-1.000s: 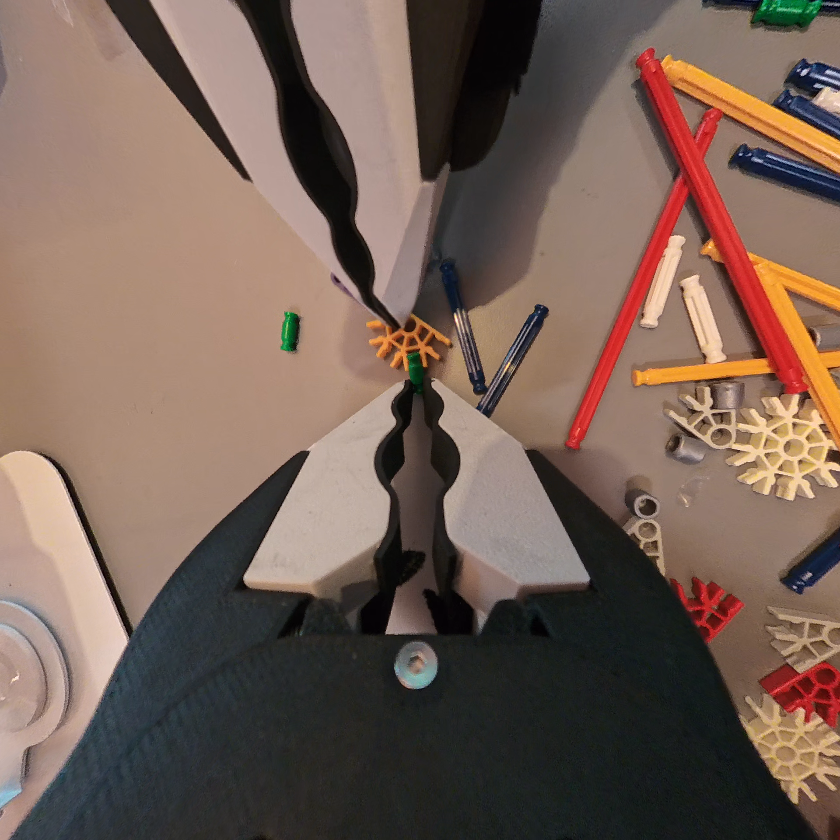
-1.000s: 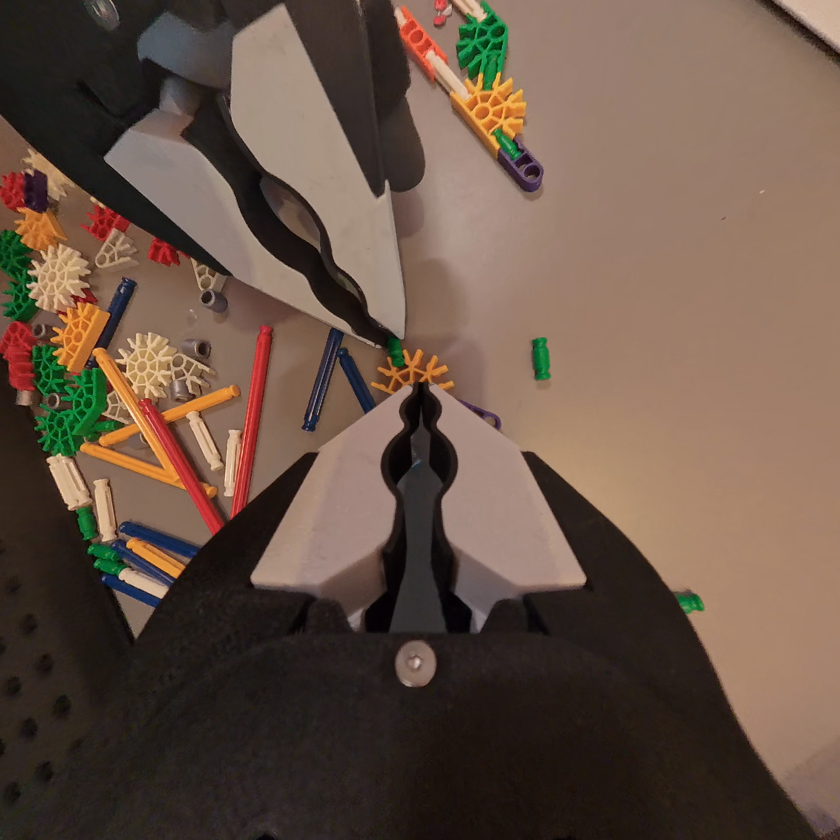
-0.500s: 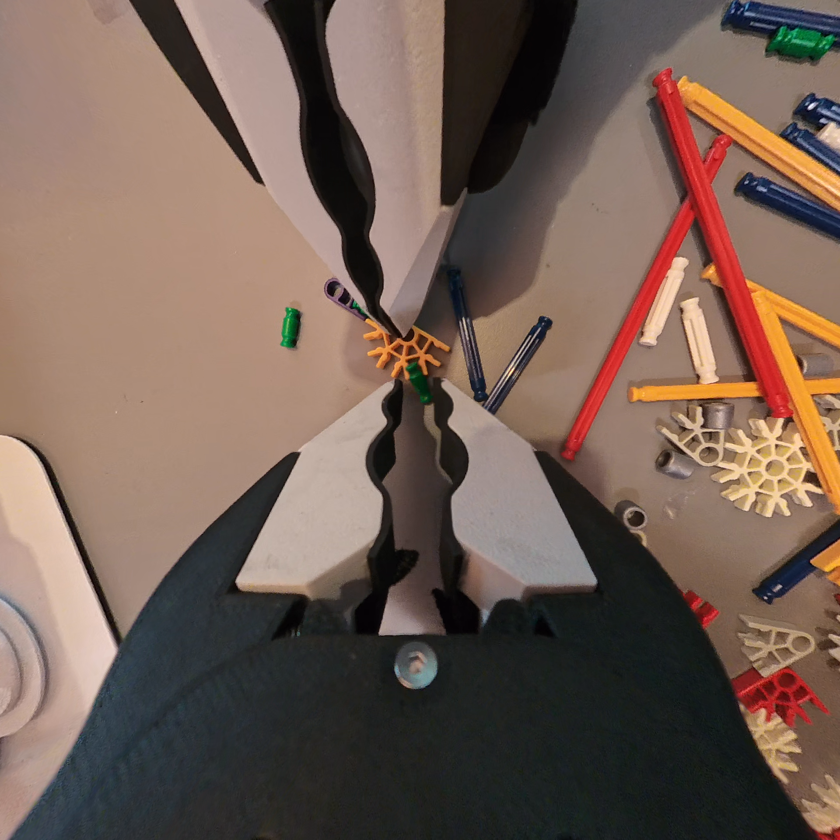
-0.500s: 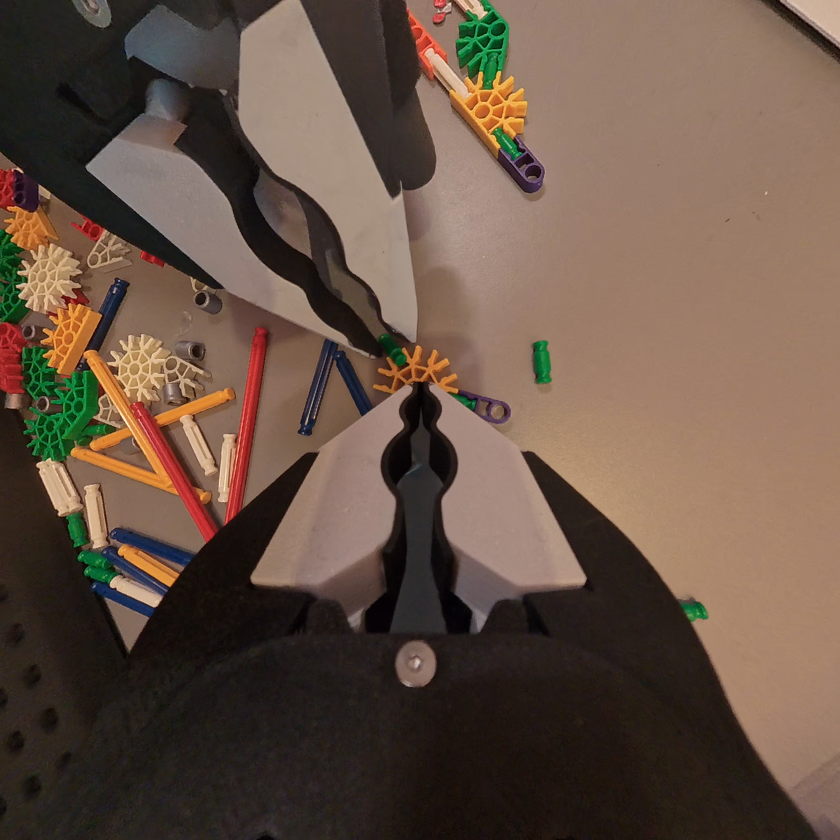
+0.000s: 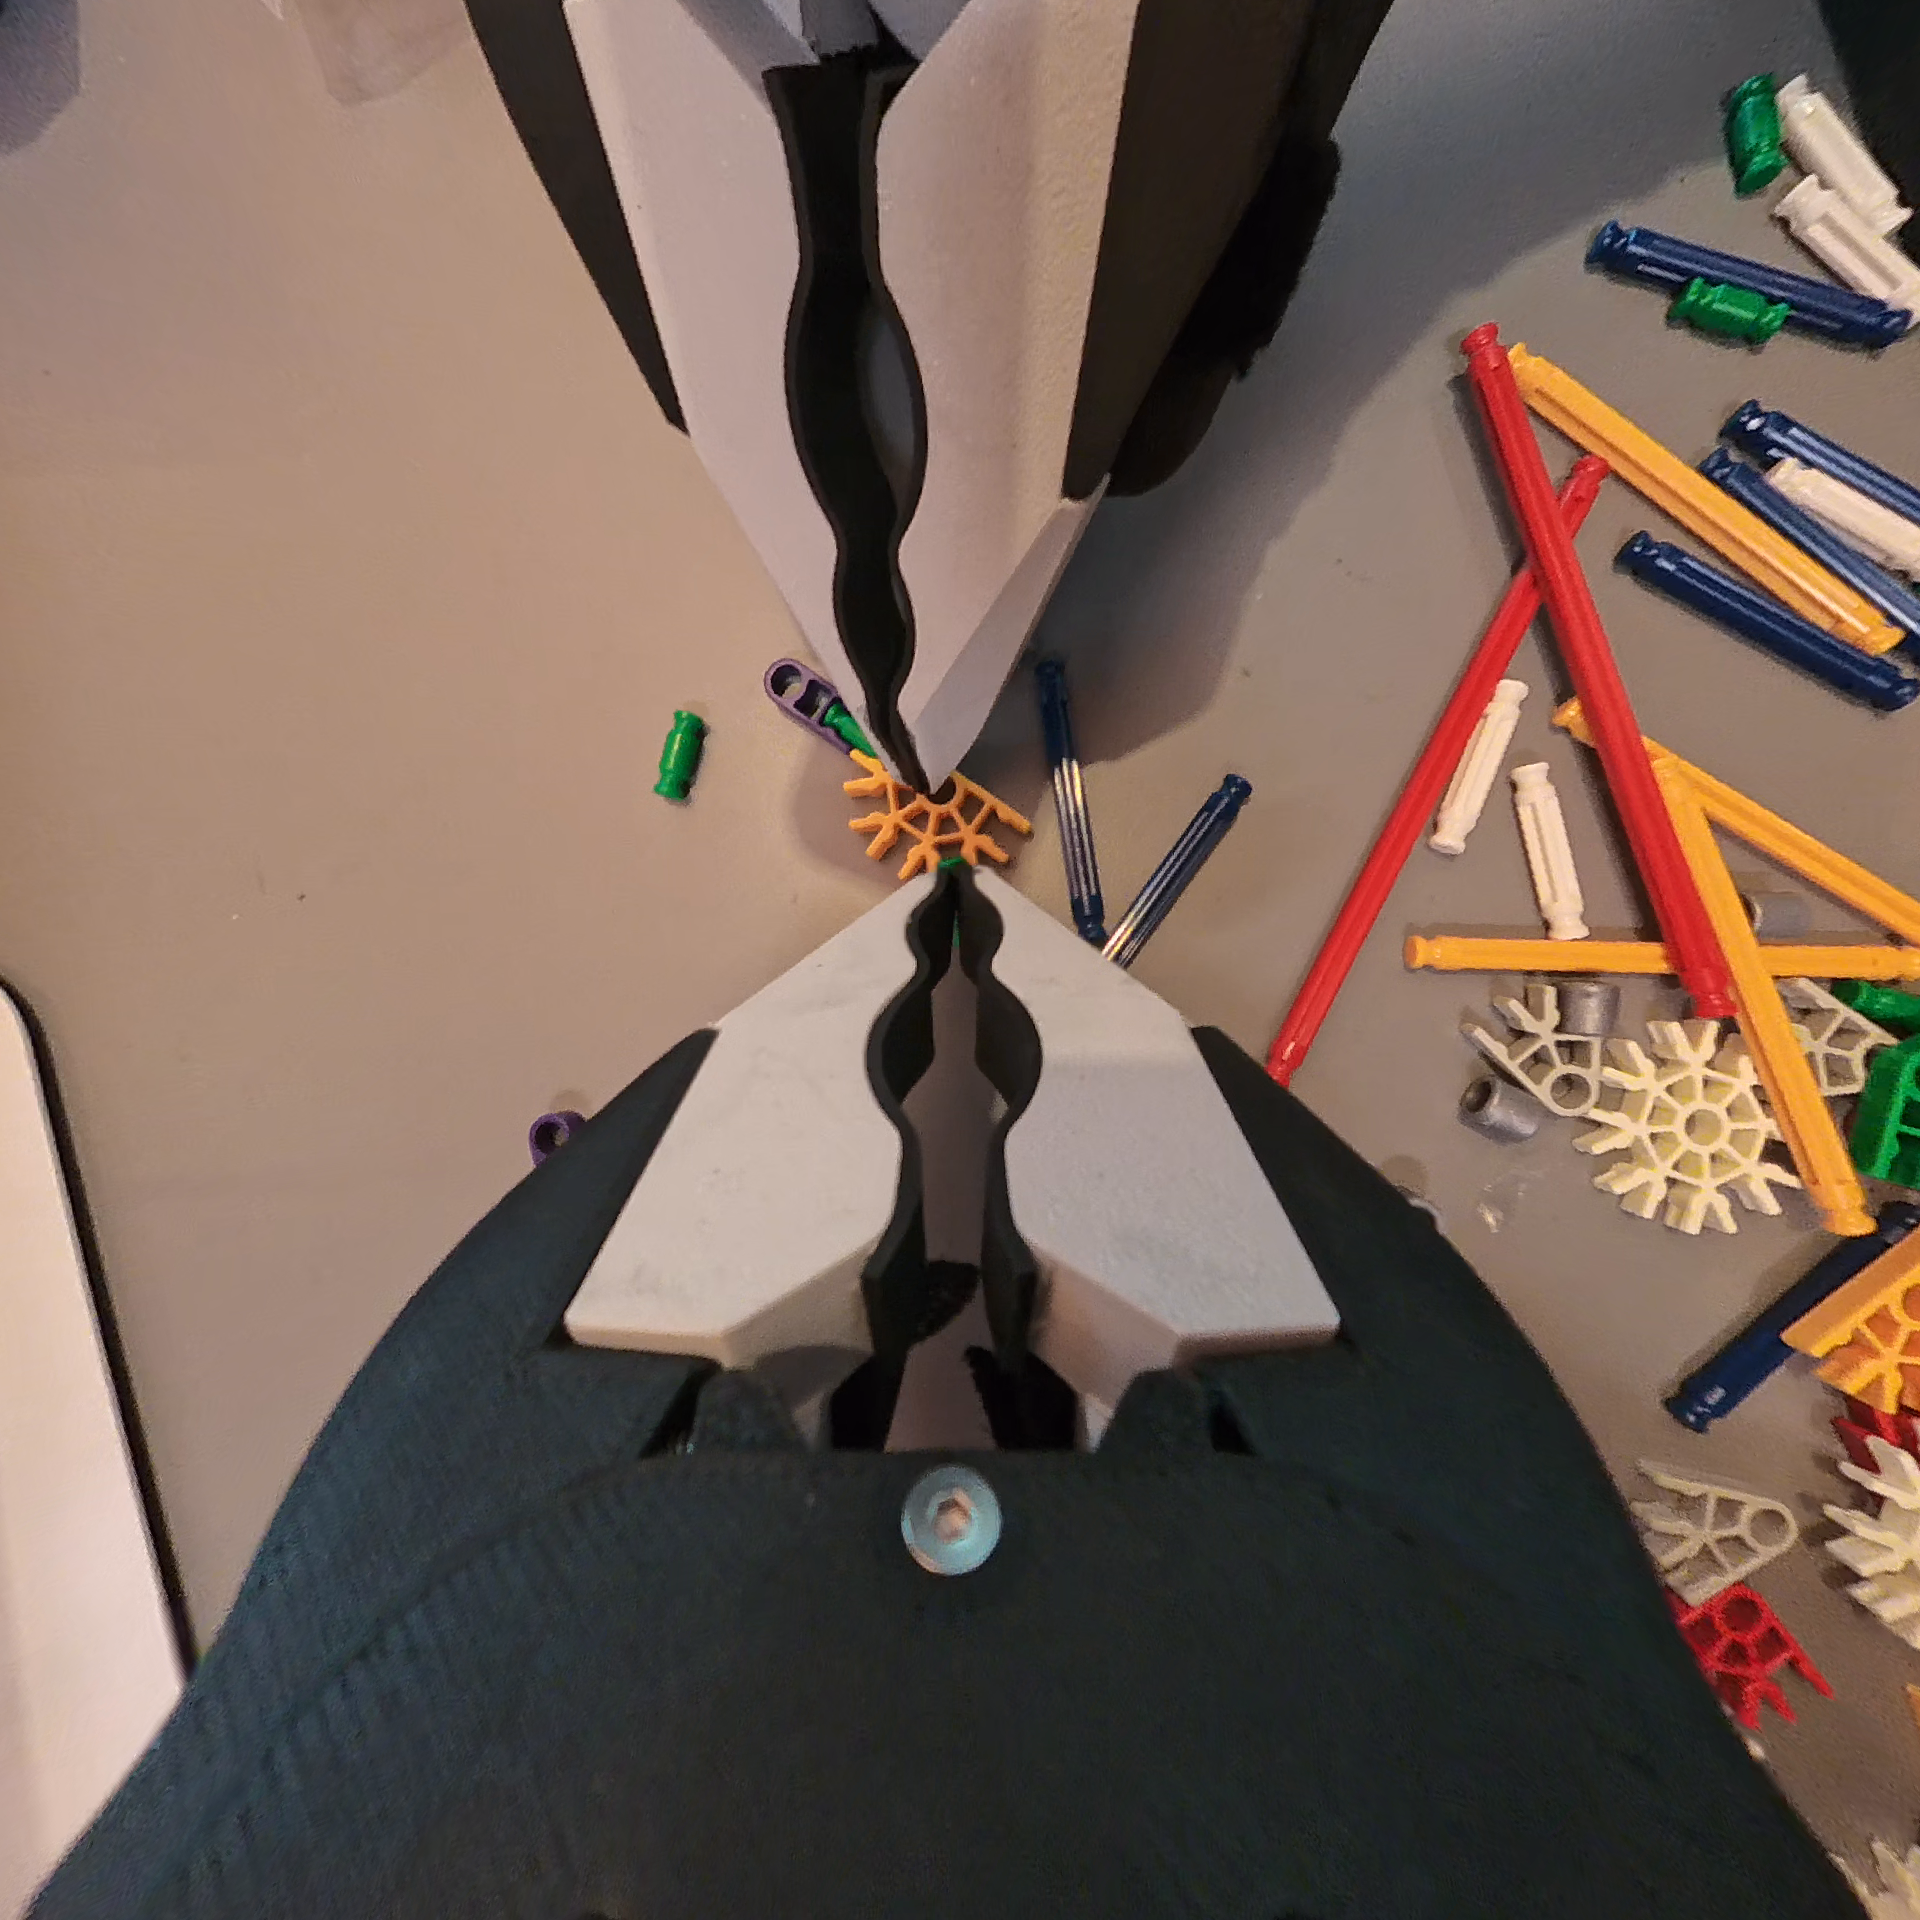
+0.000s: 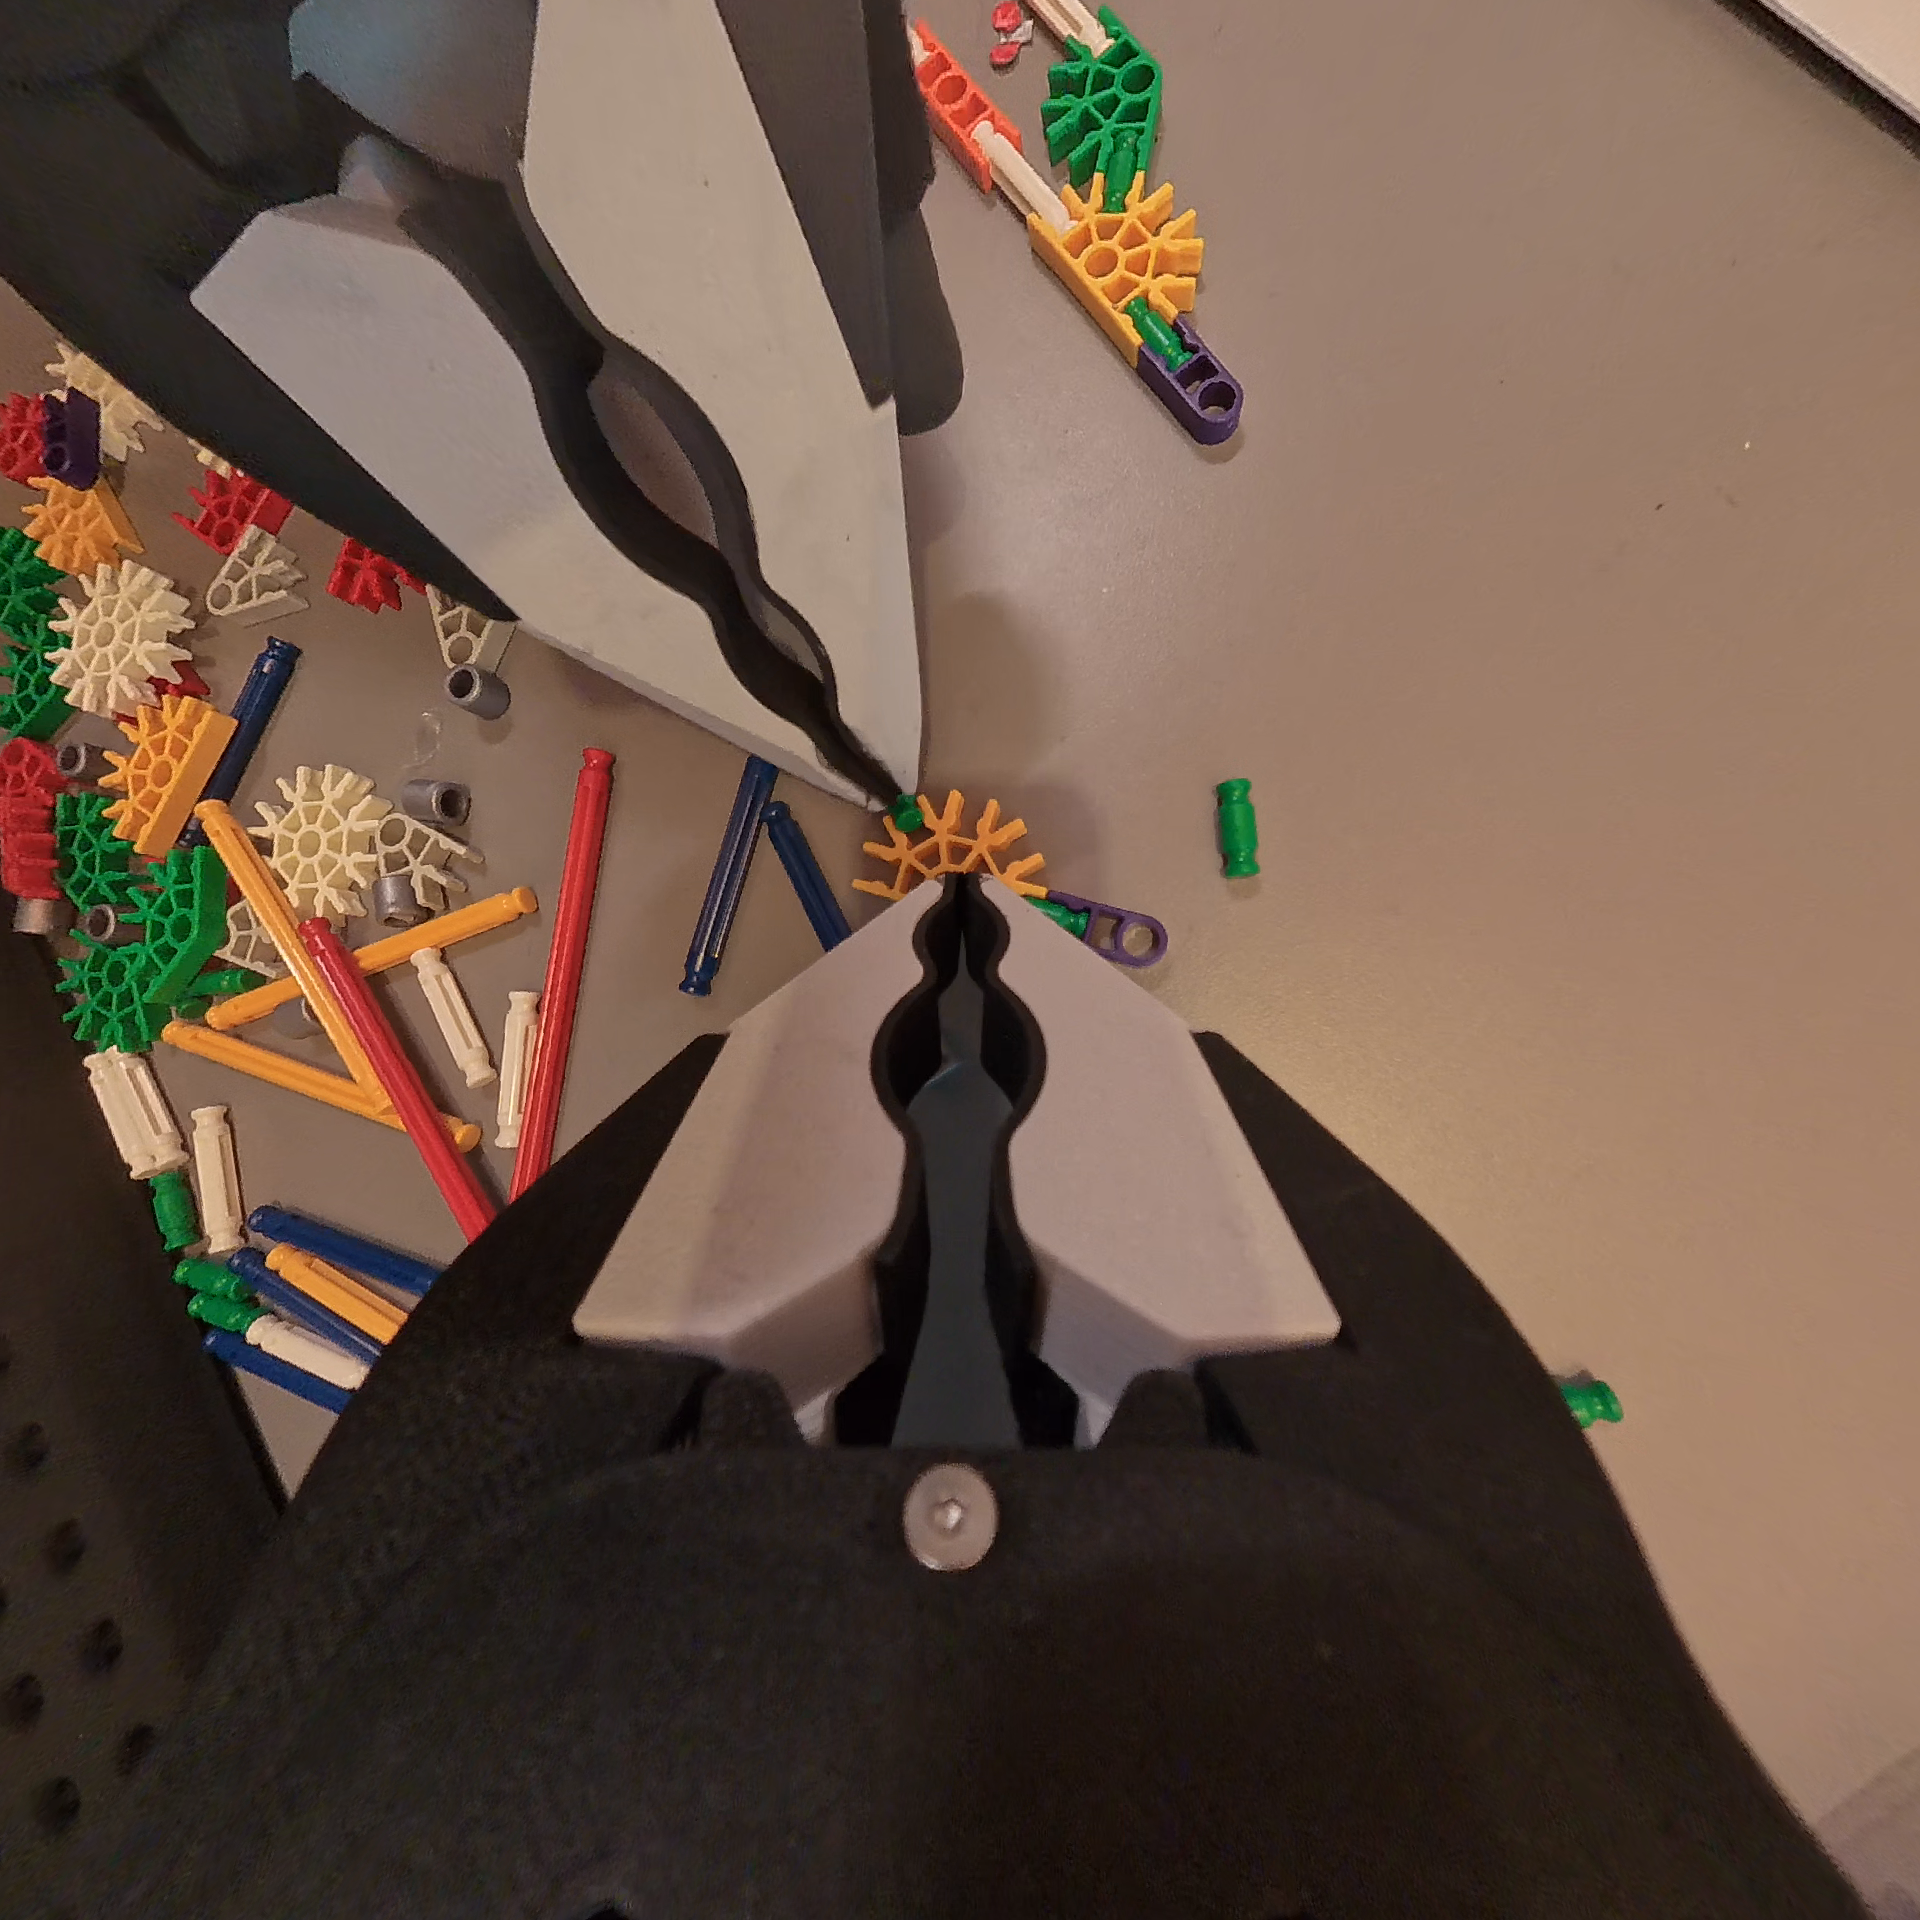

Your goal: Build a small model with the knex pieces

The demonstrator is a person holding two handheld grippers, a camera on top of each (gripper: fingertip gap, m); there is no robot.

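Note:
An orange snowflake connector [image 5: 935, 826] is held between the two grippers just above the grey table. My right gripper [image 6: 958, 881] is shut on its rim; it enters the left wrist view [image 5: 925, 779] from above. My left gripper [image 5: 951, 878] is shut on a short green rod [image 5: 951, 862] plugged into the connector's near side; it shows in the right wrist view [image 6: 894, 795], with the rod [image 6: 907, 812] at its tips. A purple connector [image 6: 1127, 935] on a second green rod hangs off the orange connector [image 6: 951, 842]; it also shows in the left wrist view [image 5: 800, 691].
A loose green rod [image 5: 681, 753] lies left of the grippers and two blue rods [image 5: 1070, 800] right of them. A pile of red, yellow, blue and white rods and connectors [image 5: 1662, 831] fills the right. A built strip [image 6: 1122, 239] lies farther off. A white plate edge [image 5: 62, 1351] is at left. Left and right tips are no more than a few centimetres apart.
The left jaws loosened around the green rod half a second ago and are closed on it again. The orange connector has turned, bringing the purple connector out from behind the right gripper.

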